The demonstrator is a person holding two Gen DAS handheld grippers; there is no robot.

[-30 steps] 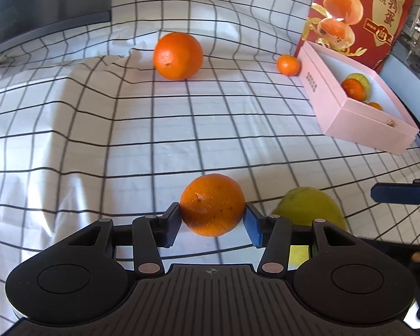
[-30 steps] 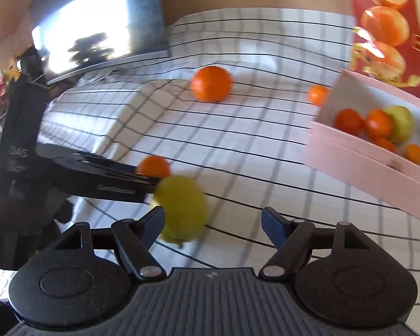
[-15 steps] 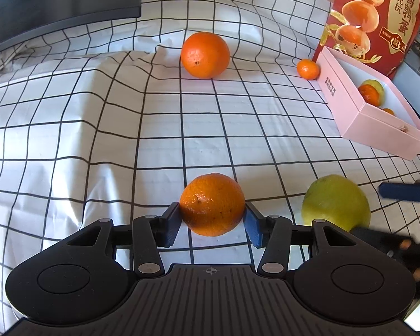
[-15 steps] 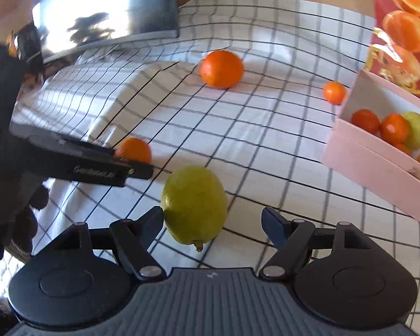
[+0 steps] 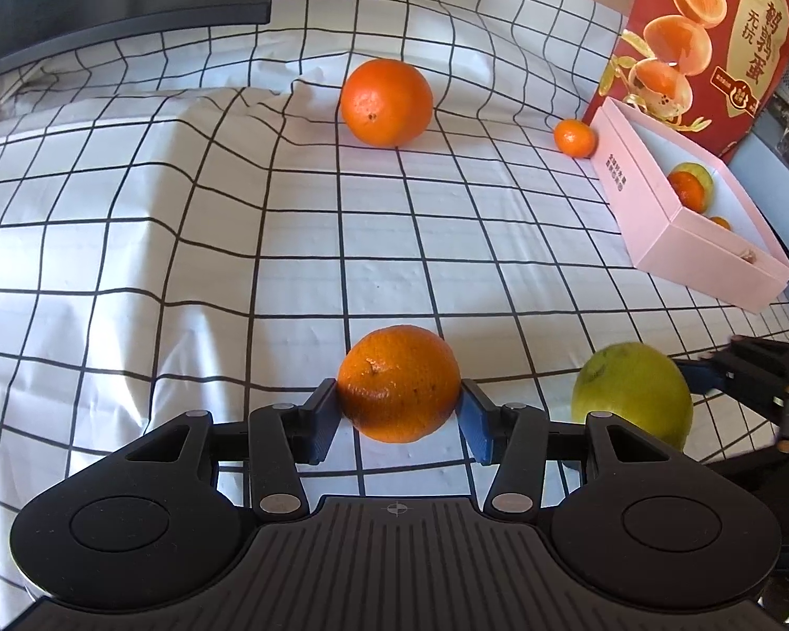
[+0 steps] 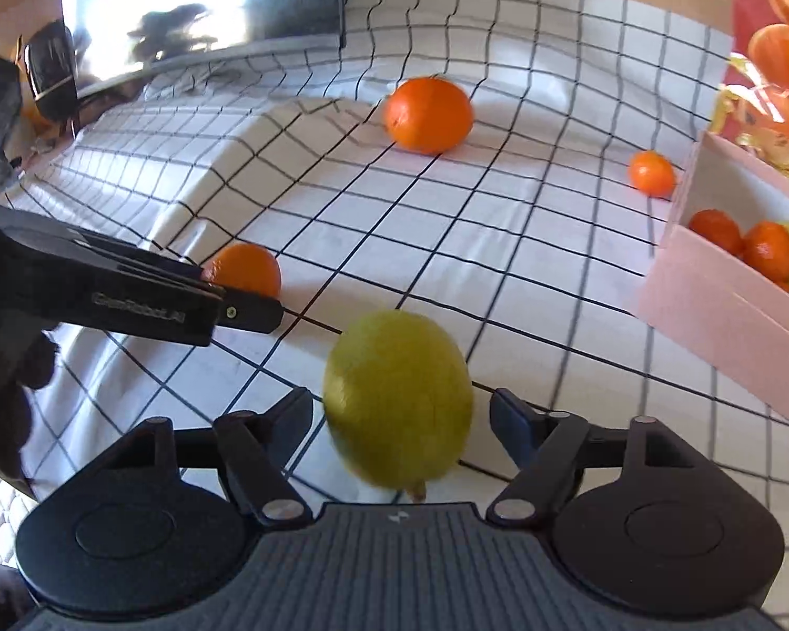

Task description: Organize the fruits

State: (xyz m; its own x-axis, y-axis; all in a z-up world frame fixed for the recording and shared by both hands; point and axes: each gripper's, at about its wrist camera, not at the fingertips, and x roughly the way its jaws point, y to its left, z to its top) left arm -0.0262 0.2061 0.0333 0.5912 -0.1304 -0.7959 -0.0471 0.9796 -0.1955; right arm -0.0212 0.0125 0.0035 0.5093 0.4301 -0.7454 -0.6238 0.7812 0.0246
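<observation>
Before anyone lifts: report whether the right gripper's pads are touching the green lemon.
Apart. The right wrist view shows cloth between the green lemon and each pad of the right gripper, whose jaws have just been closing.

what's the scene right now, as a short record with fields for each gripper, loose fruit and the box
left gripper: shut on the orange
right gripper: jaws have just been closing, green lemon between them, small gaps on both sides, not yet gripped
loose fruit: big orange far back on the checked cloth; small mandarin beside the box's end
pink box: open, already holding a few oranges and one green fruit
</observation>
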